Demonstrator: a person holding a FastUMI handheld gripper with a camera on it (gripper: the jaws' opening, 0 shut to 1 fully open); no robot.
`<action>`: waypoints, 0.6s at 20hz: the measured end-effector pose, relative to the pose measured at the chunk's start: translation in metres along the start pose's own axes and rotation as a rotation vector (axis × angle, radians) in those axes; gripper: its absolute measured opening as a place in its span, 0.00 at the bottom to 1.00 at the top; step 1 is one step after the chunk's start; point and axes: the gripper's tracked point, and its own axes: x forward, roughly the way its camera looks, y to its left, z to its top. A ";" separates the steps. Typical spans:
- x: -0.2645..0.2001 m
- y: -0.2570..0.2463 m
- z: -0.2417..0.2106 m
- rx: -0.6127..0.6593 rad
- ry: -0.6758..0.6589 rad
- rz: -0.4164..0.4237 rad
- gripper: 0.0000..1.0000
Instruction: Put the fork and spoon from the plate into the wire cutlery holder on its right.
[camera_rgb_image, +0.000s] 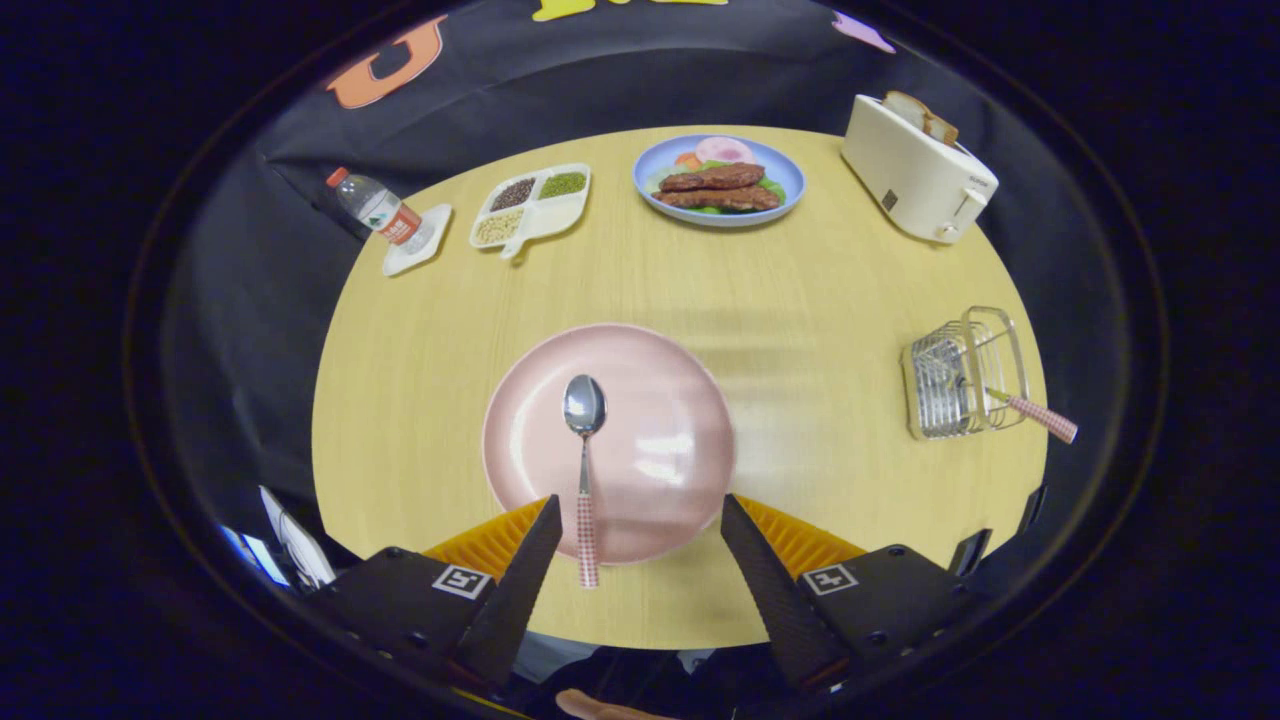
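Observation:
A pink plate (660, 400) sits on the round wooden table (800, 300), just ahead of my fingers. On it lies a spoon (584, 440) with a checked handle, bowl pointing away, handle end hanging over the near rim beside the left finger. My gripper (640, 515) is open, its fingers spread above the plate's near rim with nothing between them. To the right of the plate stands the wire cutlery holder (965, 372). A checked handle (1040, 415), probably the fork's, sticks out of it toward the right.
Beyond the plate are a blue plate of food (719, 180), a white divided dish with grains (530, 208), a water bottle on a small tray (385, 215) and a white toaster with bread (915, 170). Bare tabletop lies between the plate and the holder.

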 end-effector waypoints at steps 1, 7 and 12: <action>0.007 0.006 -0.006 0.005 0.004 0.001 0.95; 0.045 0.022 -0.029 0.011 -0.030 -0.049 0.81; 0.065 0.022 -0.039 0.016 -0.050 -0.090 0.57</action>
